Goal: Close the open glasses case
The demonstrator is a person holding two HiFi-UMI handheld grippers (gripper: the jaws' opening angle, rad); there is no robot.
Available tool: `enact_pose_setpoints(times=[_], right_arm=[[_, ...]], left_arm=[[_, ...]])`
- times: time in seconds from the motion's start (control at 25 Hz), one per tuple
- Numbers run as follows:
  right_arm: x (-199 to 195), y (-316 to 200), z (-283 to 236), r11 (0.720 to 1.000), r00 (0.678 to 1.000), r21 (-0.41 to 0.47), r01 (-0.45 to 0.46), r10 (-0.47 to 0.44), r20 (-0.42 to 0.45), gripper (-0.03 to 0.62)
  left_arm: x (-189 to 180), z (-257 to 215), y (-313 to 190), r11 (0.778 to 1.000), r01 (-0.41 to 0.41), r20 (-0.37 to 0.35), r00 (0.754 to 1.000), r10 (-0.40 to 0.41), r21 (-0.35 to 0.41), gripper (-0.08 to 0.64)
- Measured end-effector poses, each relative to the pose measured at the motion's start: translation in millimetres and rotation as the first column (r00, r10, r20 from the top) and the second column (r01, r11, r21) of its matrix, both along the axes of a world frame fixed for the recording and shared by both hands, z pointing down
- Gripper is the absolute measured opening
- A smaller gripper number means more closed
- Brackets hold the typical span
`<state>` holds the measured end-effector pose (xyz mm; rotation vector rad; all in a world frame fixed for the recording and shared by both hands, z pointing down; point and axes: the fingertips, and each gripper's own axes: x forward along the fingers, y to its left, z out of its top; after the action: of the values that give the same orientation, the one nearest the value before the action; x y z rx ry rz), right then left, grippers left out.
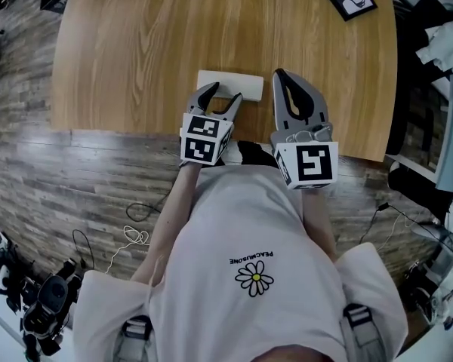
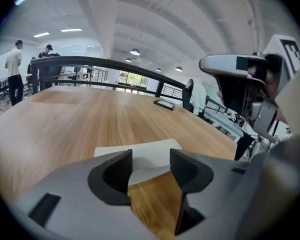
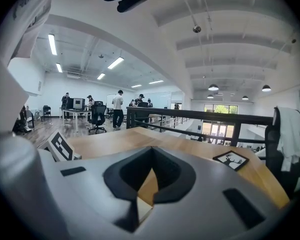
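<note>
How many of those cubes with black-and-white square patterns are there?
2. One white cube with black square markers sits at the back of the left tool; the other at the back of the right tool. None seems hidden.

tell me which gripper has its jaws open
The left gripper: its jaws stand apart, framing the near edge of the white case. The right gripper has its jaws closed tip to tip, holding nothing.
</note>
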<state>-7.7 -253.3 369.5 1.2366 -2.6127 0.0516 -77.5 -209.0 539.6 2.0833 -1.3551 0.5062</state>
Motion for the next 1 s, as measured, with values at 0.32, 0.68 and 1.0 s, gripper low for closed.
enact_pose_setpoints(times=[0.32, 0.68, 1.0], right_arm=[[-1, 6, 2, 1.0, 1.0, -0.022, -0.007, 0.007, 0.012, 0.008], [-5, -9, -29, 0.997, 0.997, 0.072, -0.009, 0.004, 0.072, 0.006], [-17, -22, -89, 0.976, 0.992, 0.216, -0.018, -0.01, 0.127, 0.006]], left_arm=[[-1, 10, 9, 0.999, -0.013, -0.011, 1.0, 0.013, -0.038, 0.245], [-19, -110, -50, 0.966, 0.019, -0.035, 0.999, -0.01, 0.258, 0.247], [-56, -291, -62, 0.742, 0.09, -0.018, 0.994, -0.105, 0.665, 0.141]])
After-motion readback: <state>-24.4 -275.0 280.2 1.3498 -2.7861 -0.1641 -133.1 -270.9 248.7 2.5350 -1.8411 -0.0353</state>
